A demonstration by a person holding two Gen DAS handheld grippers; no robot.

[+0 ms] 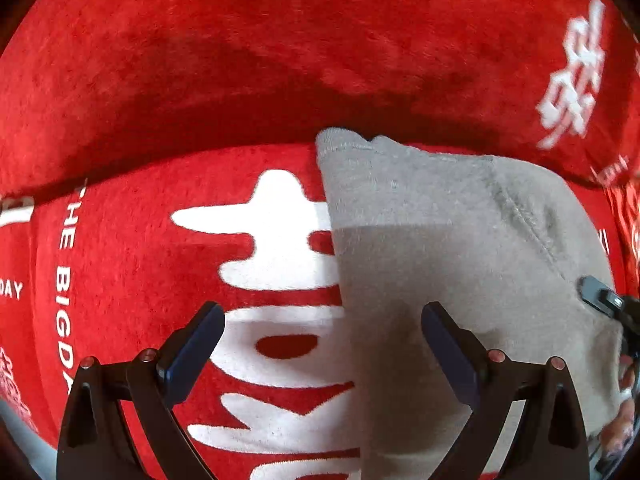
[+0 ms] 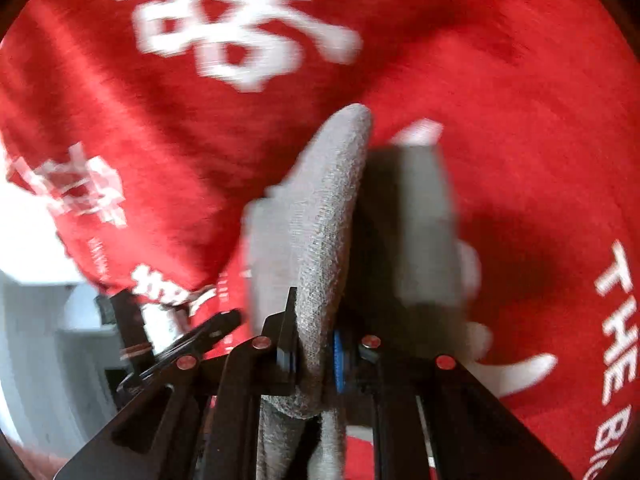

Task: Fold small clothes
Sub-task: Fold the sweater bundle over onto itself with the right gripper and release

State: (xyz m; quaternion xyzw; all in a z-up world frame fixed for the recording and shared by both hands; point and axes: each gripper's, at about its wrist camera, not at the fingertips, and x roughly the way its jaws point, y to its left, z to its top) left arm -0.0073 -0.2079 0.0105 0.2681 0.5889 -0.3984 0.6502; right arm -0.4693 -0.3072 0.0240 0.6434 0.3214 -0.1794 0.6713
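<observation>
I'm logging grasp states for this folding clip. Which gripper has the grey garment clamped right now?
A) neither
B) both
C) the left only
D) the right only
D: in the right wrist view the right gripper is shut on a fold of the grey garment, while the left gripper hovers with its fingers spread wide apart over the garment's edge and the red blanket.

Red blanket (image 1: 120,240) reads "THE BIGDAY".

The right hand-held gripper (image 2: 316,354) pinches a grey garment (image 2: 328,216) above red printed cloth (image 2: 520,140).
</observation>
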